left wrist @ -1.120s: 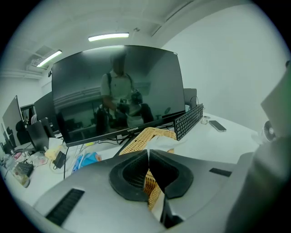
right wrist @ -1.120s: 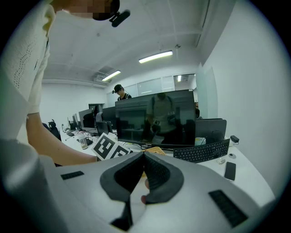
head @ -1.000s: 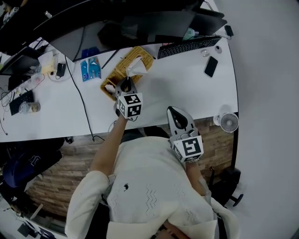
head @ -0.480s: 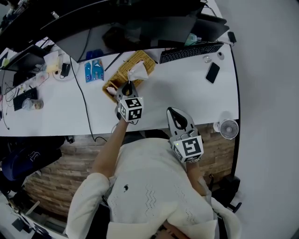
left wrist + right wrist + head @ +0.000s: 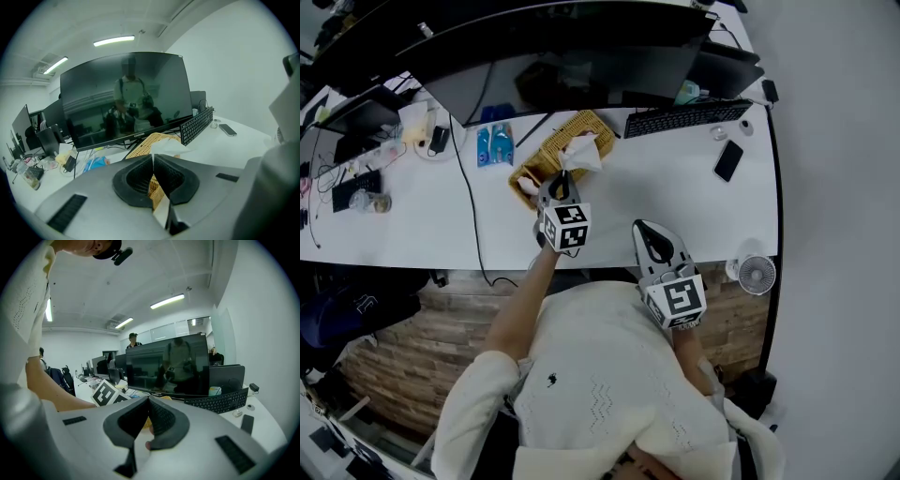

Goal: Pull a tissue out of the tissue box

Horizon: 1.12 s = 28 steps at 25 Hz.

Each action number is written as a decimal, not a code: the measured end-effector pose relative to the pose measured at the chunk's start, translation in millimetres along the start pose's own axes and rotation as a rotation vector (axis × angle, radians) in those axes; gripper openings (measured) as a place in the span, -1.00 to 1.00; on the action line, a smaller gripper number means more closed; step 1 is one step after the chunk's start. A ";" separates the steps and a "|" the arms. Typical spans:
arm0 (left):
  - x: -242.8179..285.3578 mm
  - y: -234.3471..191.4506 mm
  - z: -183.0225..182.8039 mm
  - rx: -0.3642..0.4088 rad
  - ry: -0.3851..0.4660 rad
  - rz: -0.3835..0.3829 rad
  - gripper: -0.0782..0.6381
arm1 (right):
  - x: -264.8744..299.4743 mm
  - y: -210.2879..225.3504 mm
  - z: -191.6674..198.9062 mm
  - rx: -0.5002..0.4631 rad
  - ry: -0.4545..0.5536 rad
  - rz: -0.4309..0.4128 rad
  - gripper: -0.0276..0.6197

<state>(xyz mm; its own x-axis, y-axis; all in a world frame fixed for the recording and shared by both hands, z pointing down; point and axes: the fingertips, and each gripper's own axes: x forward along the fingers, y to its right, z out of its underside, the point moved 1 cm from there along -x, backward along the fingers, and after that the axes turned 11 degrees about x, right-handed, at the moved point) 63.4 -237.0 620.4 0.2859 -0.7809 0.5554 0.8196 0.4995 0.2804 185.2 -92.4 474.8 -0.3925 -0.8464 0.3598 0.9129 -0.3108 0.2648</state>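
- Tissue box (image 5: 546, 157), woven wicker, sits upper middle of the frame on the white desk (image 5: 675, 187).
- Left gripper (image 5: 561, 179) right at it, jaws pinched together on the tissue (image 5: 582, 155) poking out.
- Right gripper (image 5: 647, 230) near centre, jaws together, nothing in them.

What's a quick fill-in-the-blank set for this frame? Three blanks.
1. The left gripper is shut on the ___.
2. The right gripper is shut and holds ___.
3. The phone lies by the right end of the ___.
Missing words: tissue; nothing; keyboard.
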 end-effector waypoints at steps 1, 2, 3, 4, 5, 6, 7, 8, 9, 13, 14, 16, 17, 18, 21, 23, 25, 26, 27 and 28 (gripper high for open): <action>-0.6 0.7 -0.1 -0.004 -0.002 -0.002 -0.74 | 0.2 0.6 0.2 0.000 0.000 -0.005 -0.91; -1.3 1.7 -0.4 -0.009 -0.003 -0.003 -0.74 | 0.4 1.3 0.6 0.001 -0.002 -0.010 -0.91; -2.2 2.6 -0.9 -0.014 -0.004 -0.005 -0.74 | 0.6 1.7 0.8 0.000 -0.002 -0.015 -0.91; -3.2 3.4 -1.5 -0.018 -0.003 -0.006 -0.74 | 1.0 1.9 0.6 -0.001 -0.002 -0.020 -0.91; -4.3 3.9 -1.9 -0.021 -0.003 -0.008 -0.74 | 1.4 1.7 0.2 -0.002 -0.002 -0.026 -0.91; -5.4 4.4 -2.1 -0.022 -0.002 -0.009 -0.74 | 1.5 1.4 -0.2 -0.004 -0.001 -0.031 -0.91; -6.5 4.9 -2.3 -0.023 -0.002 -0.012 -0.74 | 1.4 1.4 -0.4 -0.006 0.000 -0.036 -0.91; -7.4 5.5 -2.7 -0.024 -0.002 -0.015 -0.74 | 1.1 1.9 -0.5 -0.007 0.000 -0.040 -0.91; -8.2 6.2 -3.1 -0.025 -0.001 -0.018 -0.74 | 0.7 3.0 -0.4 -0.008 -0.001 -0.044 -0.91; -13.2 9.9 -4.4 -0.031 0.006 -0.034 -0.74 | -1.1 6.4 1.7 -0.010 -0.002 -0.062 -0.91; -14.7 10.9 -4.7 -0.032 0.008 -0.037 -0.74 | -1.4 6.6 2.3 -0.011 -0.002 -0.067 -0.91; -17.6 12.8 -5.1 -0.038 0.011 -0.040 -0.74 | -1.7 6.6 3.2 -0.014 -0.003 -0.076 -0.91; -19.2 13.7 -5.1 -0.041 0.012 -0.041 -0.74 | -1.8 6.3 3.5 -0.016 -0.003 -0.081 -0.91; -20.8 14.3 -5.1 -0.043 0.012 -0.043 -0.74 | -2.0 5.9 3.6 -0.018 -0.003 -0.086 -0.91; -25.3 16.0 -4.5 -0.050 0.013 -0.049 -0.74 | -2.1 5.5 4.0 -0.024 -0.004 -0.097 -0.91; -28.1 16.7 -4.1 -0.054 0.016 -0.052 -0.74 | -1.3 5.4 4.2 -0.028 -0.005 -0.102 -0.91; -32.2 16.4 -3.1 -0.057 0.018 -0.054 -0.74 | -0.9 3.8 4.8 -0.032 -0.006 -0.109 -0.91; -34.4 15.9 -2.3 -0.059 0.019 -0.055 -0.74 | -0.8 2.7 5.2 -0.034 -0.006 -0.112 -0.91; -36.5 15.2 -1.6 -0.062 0.020 -0.057 -0.74 | -0.5 1.7 5.5 -0.035 -0.008 -0.116 -0.91; -38.4 14.4 -1.1 -0.065 0.021 -0.059 -0.74 | 0.1 1.0 5.8 -0.037 -0.009 -0.119 -0.91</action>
<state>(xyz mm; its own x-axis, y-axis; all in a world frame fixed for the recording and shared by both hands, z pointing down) 64.8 -200.2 602.2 0.2458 -0.8162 0.5229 0.8655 0.4277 0.2607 185.4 -90.3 480.3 -0.4996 -0.7984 0.3360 0.8629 -0.4248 0.2736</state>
